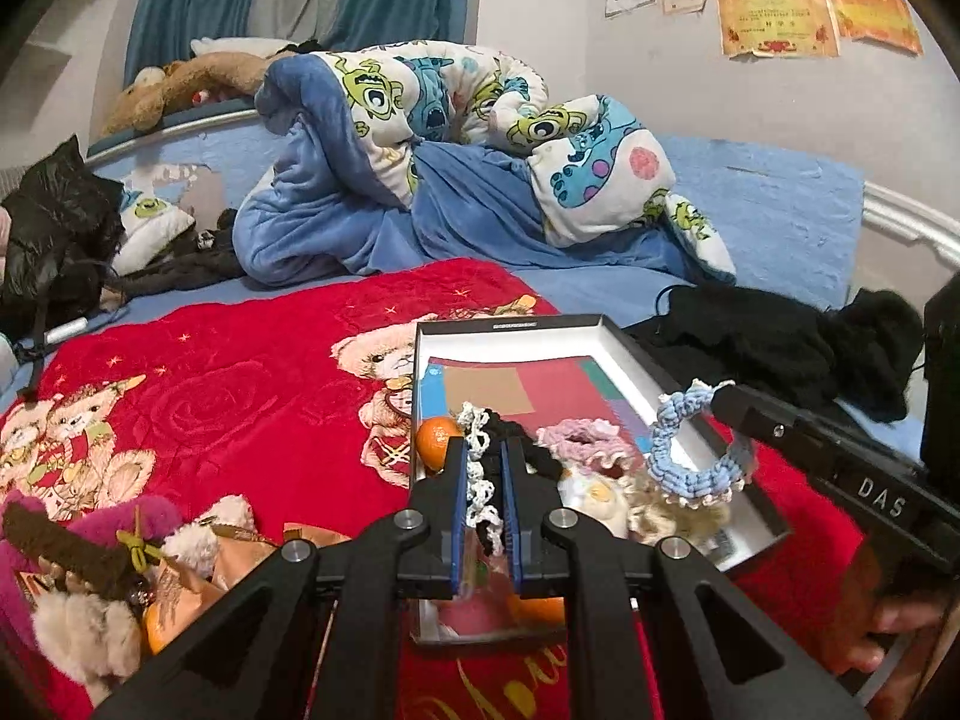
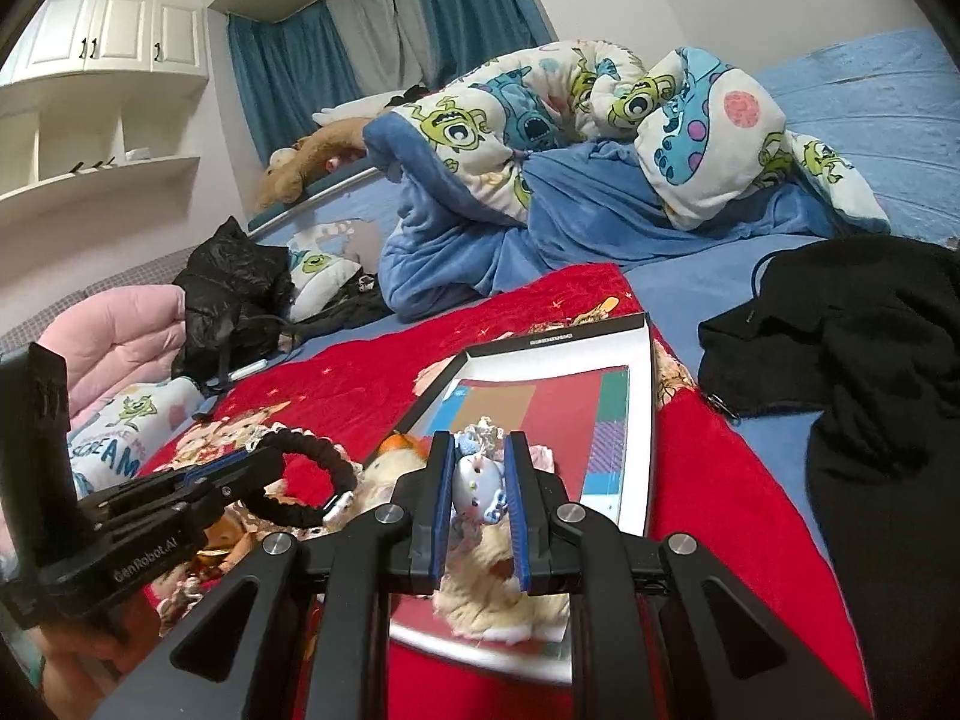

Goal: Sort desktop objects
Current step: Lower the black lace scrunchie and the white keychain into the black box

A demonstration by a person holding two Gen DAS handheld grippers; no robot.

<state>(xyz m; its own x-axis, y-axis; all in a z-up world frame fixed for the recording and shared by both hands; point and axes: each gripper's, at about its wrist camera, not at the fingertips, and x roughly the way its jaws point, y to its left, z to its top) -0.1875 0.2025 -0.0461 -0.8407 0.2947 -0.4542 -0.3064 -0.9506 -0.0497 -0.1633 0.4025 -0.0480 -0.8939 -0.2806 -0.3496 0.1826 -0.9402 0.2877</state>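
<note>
Over the shallow box on the bed's red blanket, the left tool is closed on a black-and-white scrunchie. Beside it, the right tool is pinched on a blue scrunchie. Lying in the box are a pink scrunchie and a tangerine.

Black left claw, blue pads, silver screws, "DAS" lettering
</note>
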